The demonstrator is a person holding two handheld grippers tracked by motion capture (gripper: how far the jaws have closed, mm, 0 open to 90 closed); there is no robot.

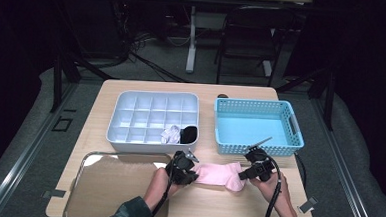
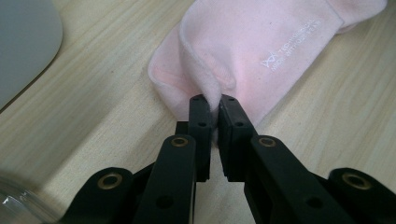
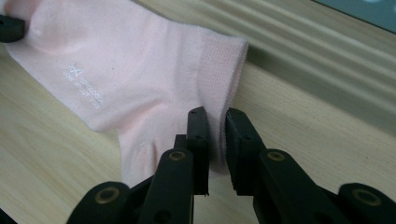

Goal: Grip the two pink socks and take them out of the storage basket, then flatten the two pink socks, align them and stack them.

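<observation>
Pink sock (image 1: 220,173) lies flat on the wooden table (image 1: 101,98), near the front edge, roughly 6 o'clock from the gap between the two bins. Left gripper (image 1: 184,169) sits at the sock's 9 o'clock end; in the left gripper view its jaws are pinched together on a raised fold of the sock's (image 2: 261,51) edge, fabric squeezed between the pads. Right gripper (image 1: 254,168) sits at the sock's 3 o'clock end; in the right gripper view the jaws are clamped on the cuff end of the sock (image 3: 135,84), cloth between them. Sock stretched between both grippers, white printed logo facing up. White divided organizer (image 1: 153,120) at 11 o'clock from the sock, holding a white rolled sock (image 1: 170,134) and a black rolled sock (image 1: 189,134) side by side in its near row. Blue basket (image 1: 256,126) at 1 o'clock. Clear tray (image 1: 116,189) at 8 o'clock, just beside the left hand (image 1: 159,183).
</observation>
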